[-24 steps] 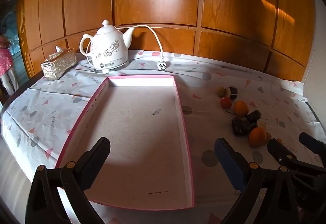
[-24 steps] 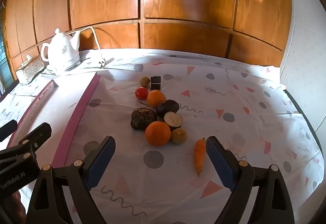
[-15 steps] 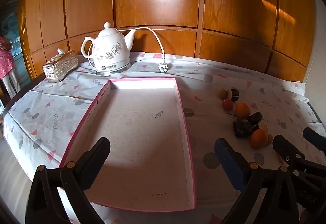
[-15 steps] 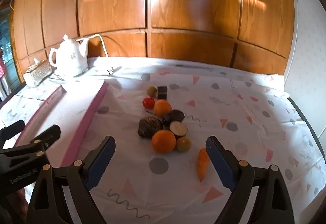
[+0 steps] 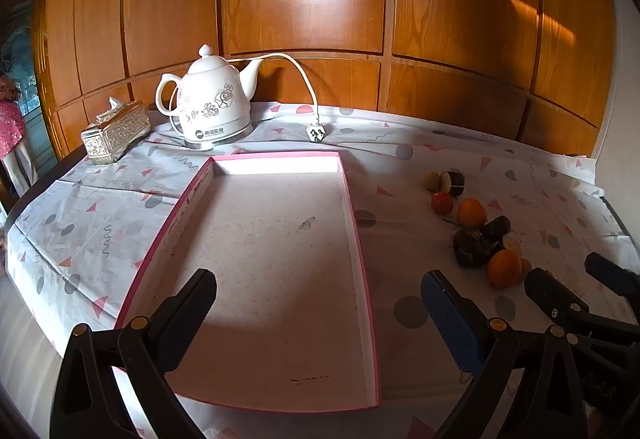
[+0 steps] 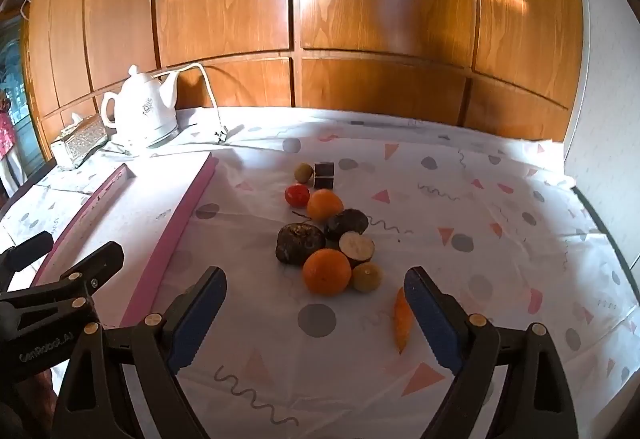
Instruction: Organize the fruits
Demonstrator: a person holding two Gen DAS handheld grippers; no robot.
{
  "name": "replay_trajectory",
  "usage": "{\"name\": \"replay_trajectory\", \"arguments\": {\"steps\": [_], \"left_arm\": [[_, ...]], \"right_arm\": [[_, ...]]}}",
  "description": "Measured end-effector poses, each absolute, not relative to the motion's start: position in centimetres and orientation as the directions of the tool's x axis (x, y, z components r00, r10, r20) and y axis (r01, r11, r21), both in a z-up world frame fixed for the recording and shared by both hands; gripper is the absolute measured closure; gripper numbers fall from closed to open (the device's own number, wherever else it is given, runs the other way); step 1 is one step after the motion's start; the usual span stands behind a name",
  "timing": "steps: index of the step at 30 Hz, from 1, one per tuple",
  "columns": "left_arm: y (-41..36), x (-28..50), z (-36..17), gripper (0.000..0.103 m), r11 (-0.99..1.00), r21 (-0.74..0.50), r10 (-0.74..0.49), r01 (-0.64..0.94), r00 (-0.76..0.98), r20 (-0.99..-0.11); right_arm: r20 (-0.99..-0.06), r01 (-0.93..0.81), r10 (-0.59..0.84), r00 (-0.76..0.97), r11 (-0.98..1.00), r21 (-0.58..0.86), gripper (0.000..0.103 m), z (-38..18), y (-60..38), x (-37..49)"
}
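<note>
A pile of fruit lies on the patterned tablecloth: a near orange (image 6: 327,271), a far orange (image 6: 324,204), a red tomato (image 6: 297,195), dark round fruits (image 6: 300,242), a cut half (image 6: 357,244), a small green fruit (image 6: 367,277) and a carrot (image 6: 402,320). My right gripper (image 6: 314,319) is open and empty, just short of the near orange. My left gripper (image 5: 318,313) is open and empty over the near end of the shallow pink-edged tray (image 5: 352,223). The pile also shows in the left wrist view (image 5: 480,239), right of the tray.
A white electric kettle (image 5: 212,107) with its cord and plug (image 5: 317,131) stands behind the tray. A silver tissue box (image 5: 116,131) sits at the back left. A wooden panelled wall runs behind the table. The table edge lies near on the left.
Both grippers have drawn back and risen a little, so the tray and the fruit sit lower and farther in view. Both stay open and empty.
</note>
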State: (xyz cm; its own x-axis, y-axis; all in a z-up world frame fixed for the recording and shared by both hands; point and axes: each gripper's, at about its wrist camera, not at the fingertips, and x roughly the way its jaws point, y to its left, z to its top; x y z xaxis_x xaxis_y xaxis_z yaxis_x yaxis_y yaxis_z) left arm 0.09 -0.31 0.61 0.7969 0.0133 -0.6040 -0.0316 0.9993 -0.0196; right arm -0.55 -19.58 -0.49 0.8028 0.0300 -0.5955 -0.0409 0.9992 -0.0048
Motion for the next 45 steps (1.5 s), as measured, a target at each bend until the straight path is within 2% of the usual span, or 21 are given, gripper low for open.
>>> {"name": "replay_trajectory", "arguments": {"steps": [45], "left_arm": [[-1.3, -0.1, 0.3, 0.0, 1.0, -0.027, -0.021, 0.005, 0.794, -0.607]], "right_arm": [[-0.615, -0.045, 0.047, 0.787, 0.999, 0.018, 0.011, -0.3, -20.5, -0.4]]}}
